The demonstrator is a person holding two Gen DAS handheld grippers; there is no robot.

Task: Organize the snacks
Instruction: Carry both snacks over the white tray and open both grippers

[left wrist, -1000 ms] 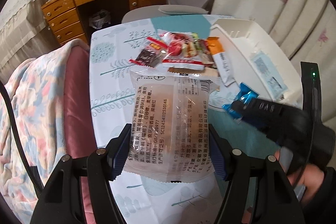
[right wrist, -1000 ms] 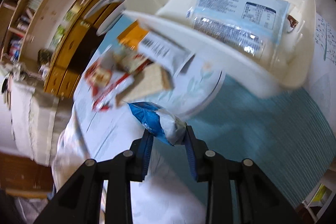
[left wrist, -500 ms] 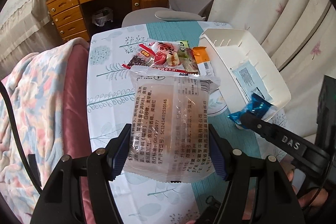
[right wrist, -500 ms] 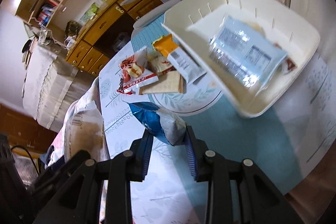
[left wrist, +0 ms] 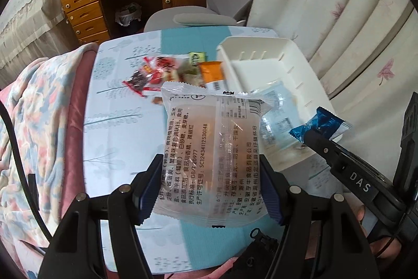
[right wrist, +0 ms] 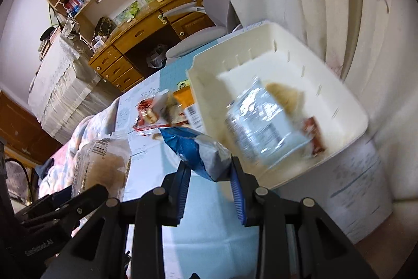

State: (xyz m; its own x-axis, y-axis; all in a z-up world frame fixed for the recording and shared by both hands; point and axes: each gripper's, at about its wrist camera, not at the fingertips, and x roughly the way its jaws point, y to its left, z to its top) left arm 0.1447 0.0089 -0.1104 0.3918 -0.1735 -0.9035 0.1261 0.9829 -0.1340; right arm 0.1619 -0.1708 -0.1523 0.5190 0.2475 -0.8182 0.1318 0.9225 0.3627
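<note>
The bench (left wrist: 115, 106), under a leaf-print cloth with a teal strip, carries everything, and the white bin (left wrist: 295, 56) sits on its far right side beside the curtain, mouth up, presumably so packets can be dropped in from above. A loose pile of snacks (left wrist: 167, 72) lies on the cloth just left of the bin, waiting to be sorted; an orange packet (left wrist: 211, 72) at its edge touches the bin wall. The left gripper (left wrist: 209, 190) is clamped on the sides of a clear packet (left wrist: 211, 143), held above the bench with its printed back facing the camera, likely on its way to the bin. The right gripper (right wrist: 209, 174) is pinched tight on the lower end of a small blue packet (right wrist: 193, 148), held up near the bin's near wall. The left view shows the clear packet's label and both grippers side by side, but that packet hides much of the bin floor. The right view looks into the bin: a pale-blue wrapper (right wrist: 263, 127), a tan pastry-like piece (right wrist: 284, 96) and a brown bar (right wrist: 313, 135) already lie inside, blurred.
</note>
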